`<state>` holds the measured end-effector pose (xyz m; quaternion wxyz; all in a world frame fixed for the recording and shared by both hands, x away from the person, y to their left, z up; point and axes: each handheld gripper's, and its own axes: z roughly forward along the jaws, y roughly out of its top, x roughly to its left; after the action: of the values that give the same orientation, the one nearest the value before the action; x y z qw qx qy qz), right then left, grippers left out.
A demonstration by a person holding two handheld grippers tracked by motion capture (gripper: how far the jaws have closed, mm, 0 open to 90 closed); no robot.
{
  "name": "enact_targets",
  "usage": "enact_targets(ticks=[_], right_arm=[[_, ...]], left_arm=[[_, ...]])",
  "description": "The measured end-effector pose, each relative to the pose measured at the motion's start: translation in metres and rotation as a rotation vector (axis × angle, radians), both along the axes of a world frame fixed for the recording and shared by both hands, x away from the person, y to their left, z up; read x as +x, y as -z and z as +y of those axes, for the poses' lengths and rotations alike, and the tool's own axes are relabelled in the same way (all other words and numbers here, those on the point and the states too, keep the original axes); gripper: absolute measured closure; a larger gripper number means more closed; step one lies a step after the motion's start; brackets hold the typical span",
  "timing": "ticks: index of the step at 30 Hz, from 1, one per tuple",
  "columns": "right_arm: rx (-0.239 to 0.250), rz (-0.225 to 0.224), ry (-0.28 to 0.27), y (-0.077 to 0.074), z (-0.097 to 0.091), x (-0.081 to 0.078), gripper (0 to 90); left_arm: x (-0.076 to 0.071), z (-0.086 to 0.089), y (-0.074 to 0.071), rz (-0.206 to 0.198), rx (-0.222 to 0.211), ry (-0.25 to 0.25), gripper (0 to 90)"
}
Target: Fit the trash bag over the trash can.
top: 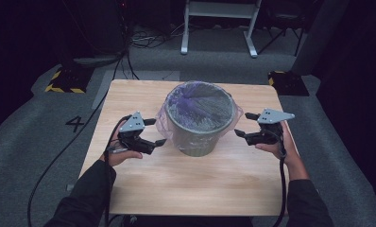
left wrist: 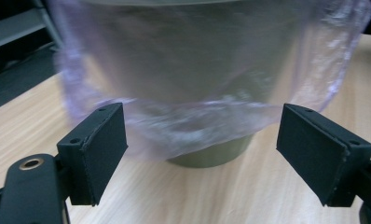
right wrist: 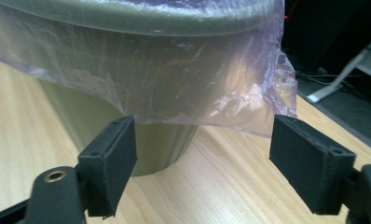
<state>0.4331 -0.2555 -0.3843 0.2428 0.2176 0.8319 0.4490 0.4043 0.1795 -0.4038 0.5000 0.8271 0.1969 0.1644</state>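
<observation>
A grey-green bin [top: 198, 143] stands mid-table, lined with a translucent purple plastic bag [top: 200, 105] whose edge drapes over the rim and down the outside. My left gripper [top: 158, 131] is just left of the bin, open and holding nothing. My right gripper [top: 243, 124] is just right of it, also open and holding nothing. In the left gripper view the jaws of the left gripper [left wrist: 202, 149] stand wide before the bag's hanging edge [left wrist: 197, 121] and the bin's base [left wrist: 211, 156]. In the right gripper view the right gripper [right wrist: 202, 158] frames the bag's skirt [right wrist: 183, 88] and the bin's wall [right wrist: 76, 112].
The wooden table [top: 186, 189] has bare room in front of the bin. Beyond the far edge lie grey carpet, floor cables [top: 153, 40], a white stand's legs [top: 219, 28] and two yellow-and-black striped bases [top: 65, 80]. A "4" marks the floor [top: 75, 124] at the left.
</observation>
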Motion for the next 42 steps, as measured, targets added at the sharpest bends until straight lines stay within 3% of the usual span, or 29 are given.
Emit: enact_targets(ticks=[2,3,4,5,6,7,8,9,11,14,20,24,25,27,29,30,31,34,36,37,38,40,42], right_arm=[[-0.010,-0.022,0.014,0.000,0.004,0.000,40.4],[-0.010,-0.022,0.014,0.000,0.004,0.000,40.4],[0.011,-0.029,0.016,0.001,0.005,0.001,58.3],[0.011,-0.029,0.016,0.001,0.005,0.001,58.3],[0.024,-0.030,0.025,0.002,0.005,0.001,69.3],[0.024,-0.030,0.025,0.002,0.005,0.001,69.3],[0.035,-0.026,0.020,0.003,0.005,0.002,73.0],[0.031,-0.033,0.015,0.006,0.006,0.001,83.5],[0.006,-0.021,0.009,0.009,0.008,0.000,90.0],[-0.008,0.004,-0.001,0.013,0.008,-0.002,90.0],[-0.039,0.025,0.014,0.021,0.005,-0.006,90.0],[-0.019,0.019,0.018,0.022,0.002,-0.009,89.1],[-0.014,0.012,0.027,0.021,0.001,-0.011,76.3],[-0.009,0.001,0.031,0.019,-0.001,-0.013,77.0],[-0.023,-0.015,0.010,0.018,0.001,-0.017,67.7],[-0.023,-0.015,0.010,0.018,0.001,-0.017,67.7],[-0.073,-0.048,0.030,0.017,0.006,-0.021,41.5],[-0.130,-0.093,0.102,0.014,0.017,-0.023,24.9],[-0.146,-0.140,0.128,0.013,0.022,-0.023,23.5],[-0.146,-0.140,0.128,0.013,0.022,-0.023,23.5],[-0.173,-0.184,0.163,0.013,0.027,-0.021,22.3],[-0.175,-0.193,0.168,0.013,0.028,-0.019,22.5],[-0.179,-0.223,0.176,0.013,0.032,-0.015,31.5]], left_arm=[[0.001,-0.008,0.003,-0.013,0.034,-0.009,17.9],[0.001,-0.008,0.003,-0.013,0.034,-0.009,20.9],[0.003,-0.014,0.005,-0.031,0.053,-0.030,29.6],[0.003,-0.014,0.005,-0.031,0.053,-0.030,35.9],[0.005,-0.018,0.006,-0.044,0.060,-0.033,43.9],[0.005,-0.018,0.006,-0.044,0.060,-0.033,51.3],[0.006,-0.020,0.006,-0.046,0.070,-0.033,51.3],[0.007,-0.023,0.008,-0.056,0.076,-0.003,68.7],[0.008,-0.025,0.010,-0.062,0.094,0.003,81.9],[0.008,-0.026,0.013,-0.060,0.098,0.022,89.4],[0.006,-0.029,0.020,-0.055,0.132,0.033,89.8],[0.006,-0.026,0.022,-0.043,0.117,0.029,89.7],[0.006,-0.025,0.022,-0.042,0.114,0.030,89.6],[0.005,-0.024,0.022,-0.040,0.107,0.028,89.7],[0.004,-0.024,0.022,-0.040,0.111,0.026,89.6],[0.004,-0.023,0.022,-0.036,0.106,0.028,89.6],[0.003,-0.022,0.022,-0.037,0.105,0.029,89.5],[0.003,-0.022,0.020,-0.032,0.080,0.040,89.6],[0.003,-0.022,0.020,-0.030,0.078,0.044,89.6],[0.003,-0.023,0.020,-0.030,0.081,0.047,89.6],[0.003,-0.024,0.019,-0.035,0.081,0.044,89.6],[0.003,-0.024,0.019,-0.029,0.070,0.046,89.6],[0.006,-0.023,0.016,-0.028,0.056,0.043,89.6]])
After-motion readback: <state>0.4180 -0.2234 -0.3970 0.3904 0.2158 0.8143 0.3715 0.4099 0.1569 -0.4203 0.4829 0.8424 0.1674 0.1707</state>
